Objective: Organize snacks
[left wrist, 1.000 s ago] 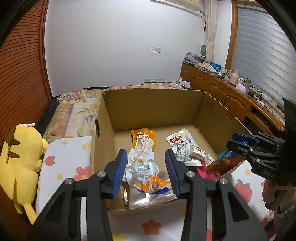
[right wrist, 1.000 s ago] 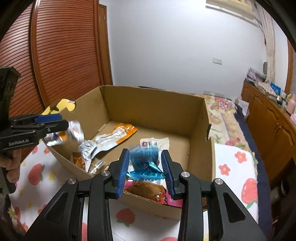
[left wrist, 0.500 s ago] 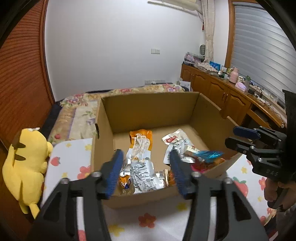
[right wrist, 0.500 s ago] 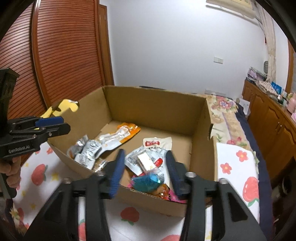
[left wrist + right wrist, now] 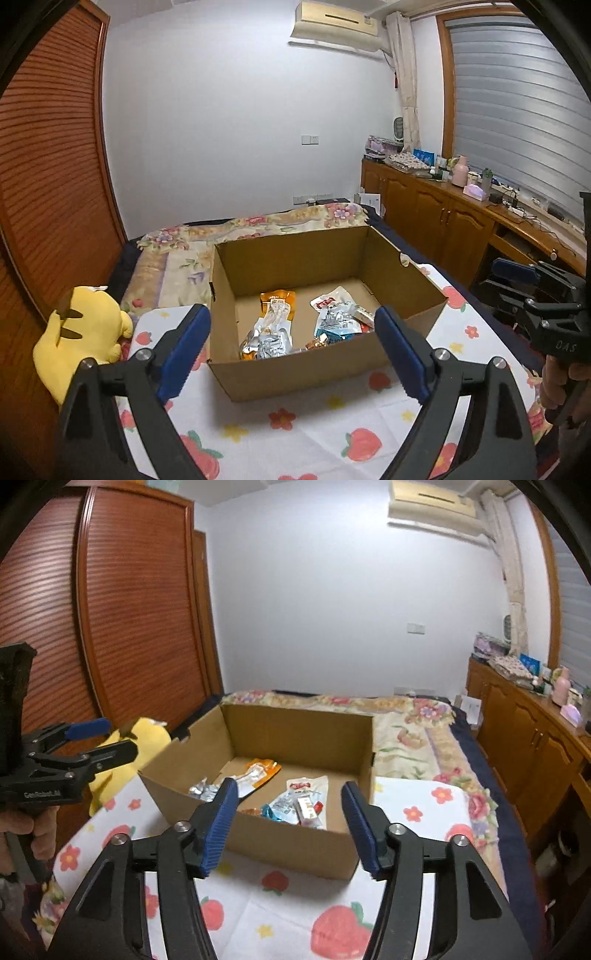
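Observation:
An open cardboard box (image 5: pixel 295 365) stands on the strawberry-print cloth; it also shows in the right wrist view (image 5: pixel 295 843). Inside lie several snack packets: an orange one (image 5: pixel 277 300), silver ones (image 5: pixel 264 341), a white-and-red one (image 5: pixel 327 303) and a blue one (image 5: pixel 269 811). My left gripper (image 5: pixel 293 349) is open and empty, held back from the box's near wall. My right gripper (image 5: pixel 290 821) is open and empty, also in front of the box. Each gripper shows at the edge of the other's view, the right one (image 5: pixel 535 291) and the left one (image 5: pixel 77 746).
A yellow plush toy (image 5: pixel 79 332) lies left of the box. A floral quilt (image 5: pixel 236 236) covers the bed behind it. A wooden sideboard (image 5: pixel 443 221) with small items runs along the right wall. A slatted wooden wardrobe (image 5: pixel 129 627) stands at the left.
Both grippers let go of their snack packets, which dropped into the box. Both opened wide and drew back and up away from the box.

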Demonstrator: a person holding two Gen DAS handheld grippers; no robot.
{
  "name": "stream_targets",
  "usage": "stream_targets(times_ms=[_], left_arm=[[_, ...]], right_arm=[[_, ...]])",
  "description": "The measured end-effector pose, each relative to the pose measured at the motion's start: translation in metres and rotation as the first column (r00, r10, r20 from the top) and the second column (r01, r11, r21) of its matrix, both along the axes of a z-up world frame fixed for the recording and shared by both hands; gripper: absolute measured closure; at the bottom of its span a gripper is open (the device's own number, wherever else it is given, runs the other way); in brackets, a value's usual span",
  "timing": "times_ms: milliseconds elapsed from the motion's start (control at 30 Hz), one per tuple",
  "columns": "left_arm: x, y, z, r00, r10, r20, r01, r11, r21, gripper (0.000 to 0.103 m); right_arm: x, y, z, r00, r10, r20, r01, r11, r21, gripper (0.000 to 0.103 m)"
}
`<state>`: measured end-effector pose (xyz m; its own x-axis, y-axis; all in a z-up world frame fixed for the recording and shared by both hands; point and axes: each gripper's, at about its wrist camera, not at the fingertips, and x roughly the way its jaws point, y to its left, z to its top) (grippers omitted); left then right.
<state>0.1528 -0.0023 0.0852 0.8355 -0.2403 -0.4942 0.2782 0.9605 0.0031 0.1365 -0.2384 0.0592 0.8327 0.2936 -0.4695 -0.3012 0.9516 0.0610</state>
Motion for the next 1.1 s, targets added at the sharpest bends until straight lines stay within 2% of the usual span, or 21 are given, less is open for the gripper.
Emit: stream_targets(times_ms=[67, 100, 167, 300, 400, 533, 700, 867, 1100], left_arm=[[-0.012, -0.001, 0.006, 1.000, 0.007, 0.025, -0.007, 1.000, 0.008, 0.003], [-0.019, -0.002, 0.009, 0.999, 0.013, 0.041, -0.014, 1.000, 0.009, 0.002], [-0.031, -0.003, 0.014, 0.997, 0.024, 0.071, -0.025, 1.000, 0.012, 0.000], [-0.052, -0.005, 0.021, 0.995, 0.043, 0.091, -0.045, 0.999, 0.019, 0.000], [-0.065, -0.004, 0.023, 0.993, 0.065, 0.094, -0.066, 0.998, 0.013, 0.000], [-0.080, -0.003, 0.020, 0.992, 0.094, 0.084, -0.095, 0.995, 0.003, 0.000], [-0.100, -0.003, 0.012, 0.985, 0.142, 0.094, -0.145, 0.989, 0.029, 0.000], [-0.120, -0.004, 0.005, 0.984, 0.137, 0.113, -0.143, 0.989, 0.041, 0.000], [-0.148, -0.006, -0.006, 0.981, 0.138, 0.133, -0.144, 0.989, 0.034, 0.000]], right_arm=[[-0.011, -0.002, 0.004, 1.000, -0.010, 0.015, 0.010, 1.000, 0.000, 0.028], [-0.017, -0.003, 0.006, 1.000, -0.015, 0.025, 0.015, 1.000, -0.003, 0.026], [-0.028, -0.004, 0.011, 0.998, -0.027, 0.051, 0.027, 1.000, -0.002, 0.013], [-0.045, -0.004, 0.018, 0.995, -0.051, 0.082, 0.051, 0.999, 0.000, 0.010], [-0.057, -0.005, 0.022, 0.992, -0.070, 0.103, 0.070, 0.998, 0.004, 0.000], [-0.075, -0.005, 0.029, 0.987, -0.093, 0.133, 0.093, 0.996, 0.004, 0.000], [-0.094, -0.008, 0.029, 0.984, -0.115, 0.136, 0.116, 0.993, 0.003, 0.000], [-0.111, -0.016, 0.027, 0.977, -0.146, 0.156, 0.142, 0.989, 0.035, 0.000], [-0.129, -0.015, 0.018, 0.974, -0.157, 0.164, 0.153, 0.988, 0.033, 0.000]])
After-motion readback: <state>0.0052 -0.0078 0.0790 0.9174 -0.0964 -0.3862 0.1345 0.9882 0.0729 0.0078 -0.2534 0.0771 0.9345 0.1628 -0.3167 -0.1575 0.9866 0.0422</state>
